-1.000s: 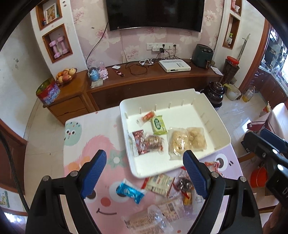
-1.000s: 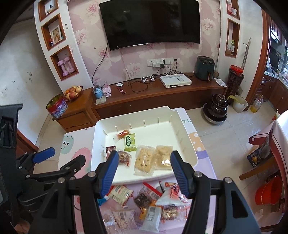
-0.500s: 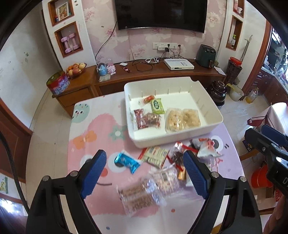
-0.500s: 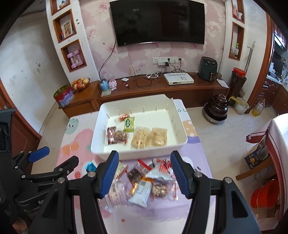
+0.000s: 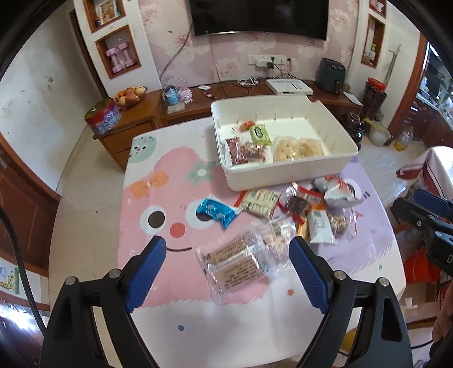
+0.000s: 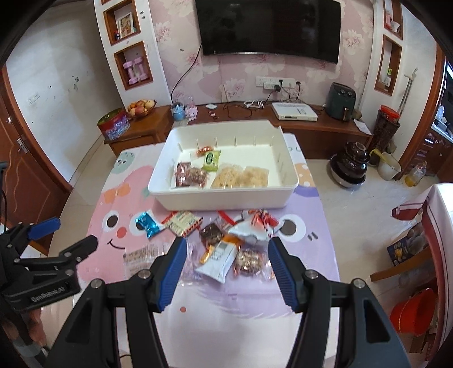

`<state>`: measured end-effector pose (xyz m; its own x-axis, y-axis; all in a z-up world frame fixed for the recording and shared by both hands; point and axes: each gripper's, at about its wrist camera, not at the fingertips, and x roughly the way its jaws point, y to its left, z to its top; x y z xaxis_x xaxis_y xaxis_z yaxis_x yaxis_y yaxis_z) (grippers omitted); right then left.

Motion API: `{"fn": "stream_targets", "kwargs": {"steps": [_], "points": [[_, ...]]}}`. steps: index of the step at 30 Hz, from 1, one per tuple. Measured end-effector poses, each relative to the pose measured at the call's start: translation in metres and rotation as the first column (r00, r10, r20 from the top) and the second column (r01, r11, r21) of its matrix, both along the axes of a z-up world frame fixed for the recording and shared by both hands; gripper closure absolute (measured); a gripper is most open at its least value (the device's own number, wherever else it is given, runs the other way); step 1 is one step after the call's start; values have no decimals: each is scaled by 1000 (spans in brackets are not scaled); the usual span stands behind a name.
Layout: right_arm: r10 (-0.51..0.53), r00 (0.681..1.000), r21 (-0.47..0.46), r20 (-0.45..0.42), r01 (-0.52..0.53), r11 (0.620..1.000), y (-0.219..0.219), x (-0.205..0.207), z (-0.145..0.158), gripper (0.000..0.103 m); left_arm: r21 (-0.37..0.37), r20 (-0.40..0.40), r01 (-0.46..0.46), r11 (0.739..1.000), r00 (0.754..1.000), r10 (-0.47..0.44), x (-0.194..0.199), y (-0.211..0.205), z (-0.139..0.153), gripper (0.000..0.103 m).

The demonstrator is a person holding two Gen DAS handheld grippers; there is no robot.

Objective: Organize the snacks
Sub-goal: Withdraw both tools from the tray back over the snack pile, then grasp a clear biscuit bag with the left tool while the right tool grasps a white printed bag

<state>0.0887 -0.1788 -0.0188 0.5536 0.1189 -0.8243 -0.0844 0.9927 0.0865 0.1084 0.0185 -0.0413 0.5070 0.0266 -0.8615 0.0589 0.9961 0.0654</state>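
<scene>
The left gripper (image 5: 226, 254) has its jaws spread wide, empty, above a clear-wrapped packet (image 5: 237, 263) on the table. The right gripper (image 6: 226, 254) is likewise spread and empty, above a white-and-orange packet (image 6: 220, 257).

The white bin (image 6: 226, 198) stands beyond both grippers. Inside it lie a red packet (image 6: 189, 177), a green packet (image 6: 211, 160), a small orange packet (image 6: 204, 150) and two pale biscuit packs (image 6: 240, 177).

Loose snacks (image 5: 305, 203) lie just in front of the bin, including a blue wrapper (image 5: 215, 212). The tablecloth (image 5: 158, 181) shows a pink cartoon face. Behind the bin stand a wooden cabinet (image 6: 311, 127) and a wall-mounted television (image 6: 269, 25).
</scene>
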Motion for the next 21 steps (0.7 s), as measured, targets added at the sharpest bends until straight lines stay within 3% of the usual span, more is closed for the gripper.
{"fn": "stream_targets", "kwargs": {"steps": [4, 8, 12, 16, 21], "points": [[-2, 999, 38, -51, 4, 999, 2, -7, -20, 43, -2, -42, 100, 995, 994, -100, 0, 6, -22, 14], [-48, 993, 61, -108, 55, 997, 8, -11, -45, 43, 24, -86, 251, 968, 965, -248, 4, 6, -48, 14], [-93, 980, 86, -178, 110, 990, 19, -9, -73, 43, 65, -126, 421, 905, 903, -411, 5, 3, -78, 14], [-147, 962, 90, -229, 171, 981, 28, -8, -98, 43, 67, -177, 557, 828, 823, -539, 11, 0, -112, 14], [-191, 941, 119, -280, 231, 966, 38, -4, -123, 43, 54, -236, 634, 772, 759, -607, 25, -3, -147, 14]]}}
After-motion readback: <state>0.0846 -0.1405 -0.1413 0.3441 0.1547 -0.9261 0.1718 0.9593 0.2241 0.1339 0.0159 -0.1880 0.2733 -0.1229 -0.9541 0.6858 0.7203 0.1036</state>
